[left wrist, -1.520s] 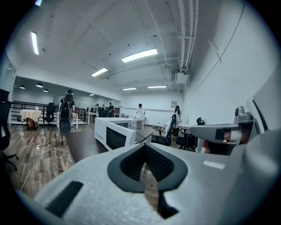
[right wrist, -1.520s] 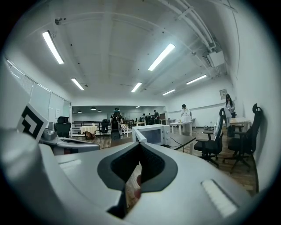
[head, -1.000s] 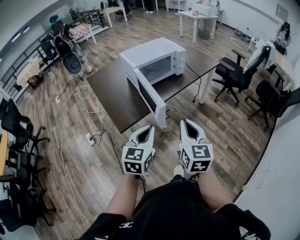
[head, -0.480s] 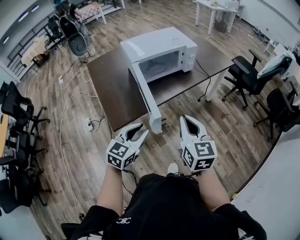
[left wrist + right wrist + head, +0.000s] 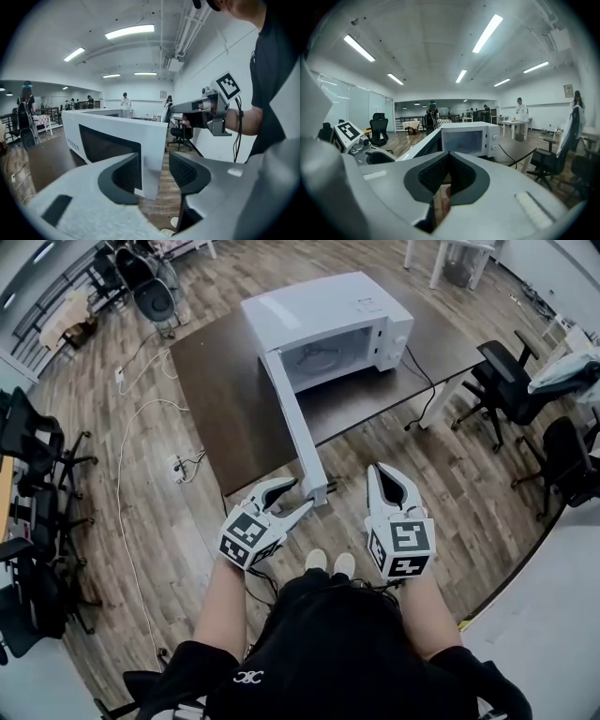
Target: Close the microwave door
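Left tool has come down to the open microwave door; its jaws are opening, the door's free edge between them, unpressed. Right tool, just right of that edge, is pinched together, empty. Door juts past the desk edge.

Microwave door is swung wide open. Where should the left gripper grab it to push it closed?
Take the microwave door by its free vertical edge, end-on from the person's side: the thin upright panel stands between the left gripper's opening fingers.
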Available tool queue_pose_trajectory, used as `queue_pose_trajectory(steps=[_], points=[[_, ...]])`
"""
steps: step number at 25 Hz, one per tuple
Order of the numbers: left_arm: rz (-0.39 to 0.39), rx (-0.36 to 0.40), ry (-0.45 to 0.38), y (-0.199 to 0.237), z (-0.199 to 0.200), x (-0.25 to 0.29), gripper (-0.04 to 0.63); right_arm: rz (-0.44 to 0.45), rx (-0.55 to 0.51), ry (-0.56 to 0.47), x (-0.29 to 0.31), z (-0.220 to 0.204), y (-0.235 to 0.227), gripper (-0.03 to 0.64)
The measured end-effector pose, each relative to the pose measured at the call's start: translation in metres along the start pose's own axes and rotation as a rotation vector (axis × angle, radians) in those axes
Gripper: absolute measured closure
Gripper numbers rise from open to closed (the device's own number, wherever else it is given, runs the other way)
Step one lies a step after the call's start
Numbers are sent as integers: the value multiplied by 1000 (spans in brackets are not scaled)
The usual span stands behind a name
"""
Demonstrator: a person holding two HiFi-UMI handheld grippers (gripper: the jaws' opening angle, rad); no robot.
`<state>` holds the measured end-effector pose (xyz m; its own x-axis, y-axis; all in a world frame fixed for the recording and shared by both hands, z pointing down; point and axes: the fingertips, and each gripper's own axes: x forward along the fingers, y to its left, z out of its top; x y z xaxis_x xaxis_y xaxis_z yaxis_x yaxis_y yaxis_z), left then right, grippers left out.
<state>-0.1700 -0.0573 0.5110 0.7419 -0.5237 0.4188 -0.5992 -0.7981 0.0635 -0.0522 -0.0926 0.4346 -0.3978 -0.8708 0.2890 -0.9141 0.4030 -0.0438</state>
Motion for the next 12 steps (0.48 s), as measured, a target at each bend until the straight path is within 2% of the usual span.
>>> queue_pose_trajectory(steps=[3, 5, 12], points=[[-32, 14, 16, 2, -1, 5, 395, 2, 36, 9, 9, -2, -4, 607], [-42, 31, 17, 2, 2, 9, 439, -2, 52, 16, 14, -3, -8, 607], [-80, 45, 34, -3, 2, 33, 428, -18, 65, 17, 18, -6, -18, 607]])
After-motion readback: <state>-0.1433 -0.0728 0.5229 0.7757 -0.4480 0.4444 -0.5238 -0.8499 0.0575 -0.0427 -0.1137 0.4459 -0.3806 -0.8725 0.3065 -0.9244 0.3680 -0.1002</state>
